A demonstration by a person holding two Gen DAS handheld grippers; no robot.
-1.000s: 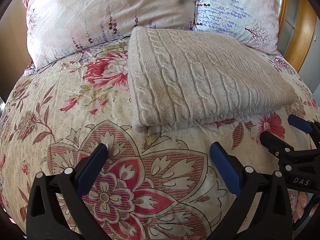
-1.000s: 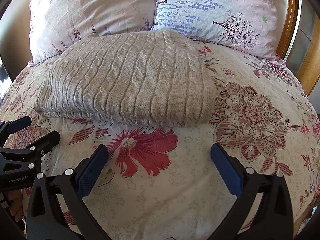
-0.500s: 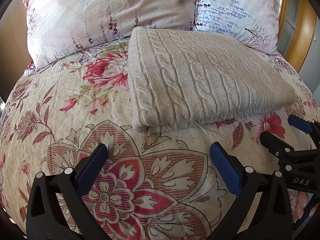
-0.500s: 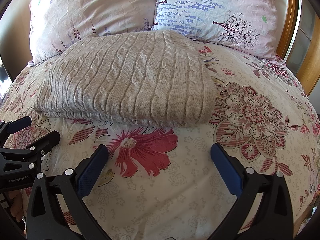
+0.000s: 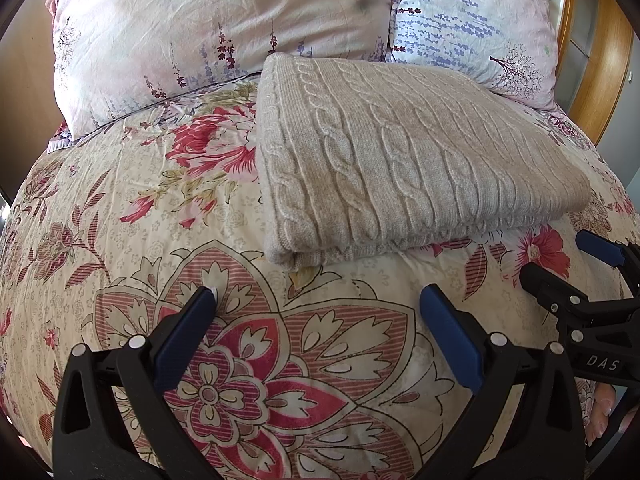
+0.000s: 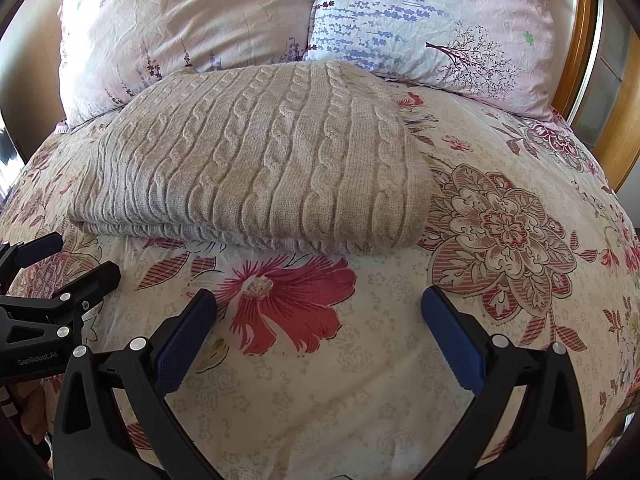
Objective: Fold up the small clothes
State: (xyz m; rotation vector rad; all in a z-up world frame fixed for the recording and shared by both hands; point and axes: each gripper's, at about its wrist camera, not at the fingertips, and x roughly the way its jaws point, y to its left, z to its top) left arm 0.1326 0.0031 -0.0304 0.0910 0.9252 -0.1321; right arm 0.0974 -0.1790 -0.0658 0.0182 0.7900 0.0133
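Note:
A beige cable-knit sweater [image 5: 400, 160] lies folded into a thick rectangle on the floral bedspread [image 5: 160, 216], its far edge against the pillows. It also shows in the right wrist view [image 6: 260, 160]. My left gripper [image 5: 318, 300] is open and empty, hovering just short of the sweater's near left corner. My right gripper [image 6: 320, 300] is open and empty, hovering just short of the sweater's near right edge. Each gripper shows at the side of the other's view: the right one [image 5: 560, 260] and the left one [image 6: 64, 256].
Two floral pillows [image 5: 224, 32] [image 6: 432, 24] lean at the head of the bed behind the sweater. A wooden headboard [image 6: 580, 60] stands at the far right. Bedspread [image 6: 500, 220] extends to the right of the sweater.

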